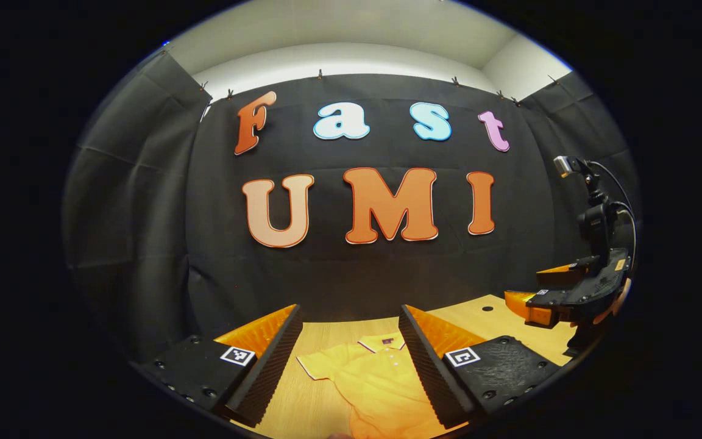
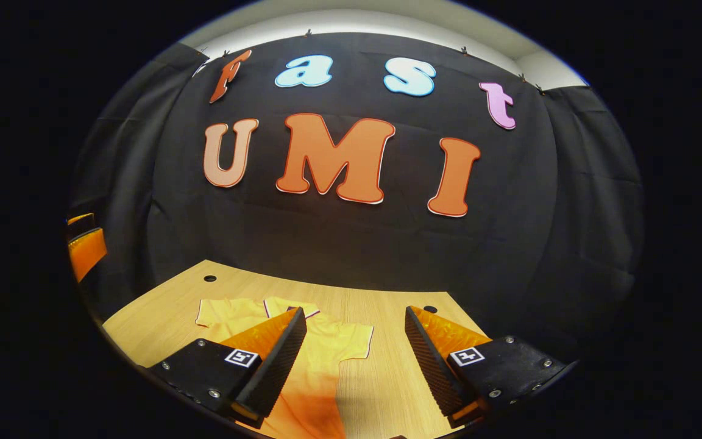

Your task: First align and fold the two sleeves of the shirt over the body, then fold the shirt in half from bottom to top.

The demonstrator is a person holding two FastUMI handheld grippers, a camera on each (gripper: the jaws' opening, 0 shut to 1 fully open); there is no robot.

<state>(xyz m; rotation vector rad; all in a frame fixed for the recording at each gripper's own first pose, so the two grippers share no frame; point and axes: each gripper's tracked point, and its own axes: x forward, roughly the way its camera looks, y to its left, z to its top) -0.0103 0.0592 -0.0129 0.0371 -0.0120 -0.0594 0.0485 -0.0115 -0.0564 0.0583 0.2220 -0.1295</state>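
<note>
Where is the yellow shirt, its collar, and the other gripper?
yellow shirt (image 2: 333, 347): right gripper view, on its chest.
collar (image 1: 386, 343): left gripper view, on the collar's front.
right gripper (image 1: 531, 305): left gripper view, between its fingertips.

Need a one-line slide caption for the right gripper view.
Open right tool above a yellow shirt lying flat on the wooden table, sleeves not yet folded.

Counting it all up: one yellow polo shirt (image 1: 375, 381) with two short sleeves, lying on one wooden counter (image 2: 381, 378). Two round holes in that counter, one (image 2: 209, 278) toward the back left, one (image 2: 429, 309) at the right. Two tools total, left tool (image 1: 348, 360) and right tool (image 2: 354, 360), two fingers apiece.
</note>
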